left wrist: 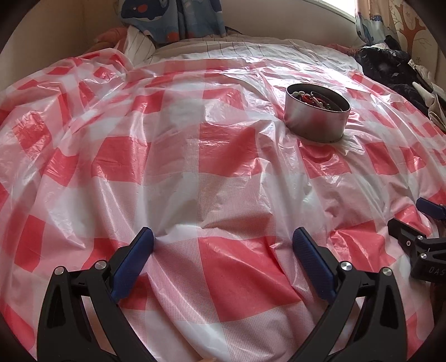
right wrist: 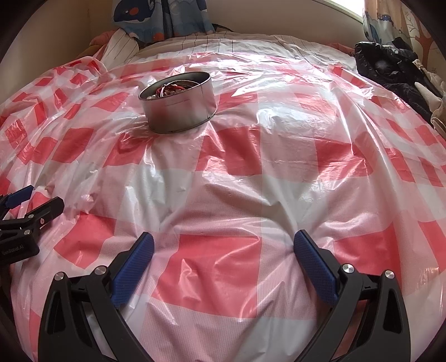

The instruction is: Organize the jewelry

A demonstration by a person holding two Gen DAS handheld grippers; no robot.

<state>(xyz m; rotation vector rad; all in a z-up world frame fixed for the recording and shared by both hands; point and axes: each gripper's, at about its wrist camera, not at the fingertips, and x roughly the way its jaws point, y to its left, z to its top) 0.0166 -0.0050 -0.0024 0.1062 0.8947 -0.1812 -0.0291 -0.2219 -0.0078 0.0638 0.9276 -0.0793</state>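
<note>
A round metal tin (left wrist: pixel 317 119) stands on a bed covered by a red-and-white checked plastic sheet (left wrist: pixel 195 167). Jewelry (left wrist: pixel 312 98), red and pearly beads, lies inside the tin. The tin also shows in the right wrist view (right wrist: pixel 179 111) at upper left, with its jewelry (right wrist: pixel 170 89). My left gripper (left wrist: pixel 223 245) is open and empty, low over the sheet, well short of the tin. My right gripper (right wrist: pixel 223 246) is open and empty too. Each gripper shows at the edge of the other's view, the right one (left wrist: pixel 418 222) and the left one (right wrist: pixel 30 206).
Dark clothing (left wrist: pixel 390 66) is piled at the bed's far right. A blue cartoon-print curtain (left wrist: pixel 172 16) hangs behind the bed, with a striped pillow (left wrist: pixel 139 47) below it. A bright window (right wrist: pixel 345 5) is at upper right.
</note>
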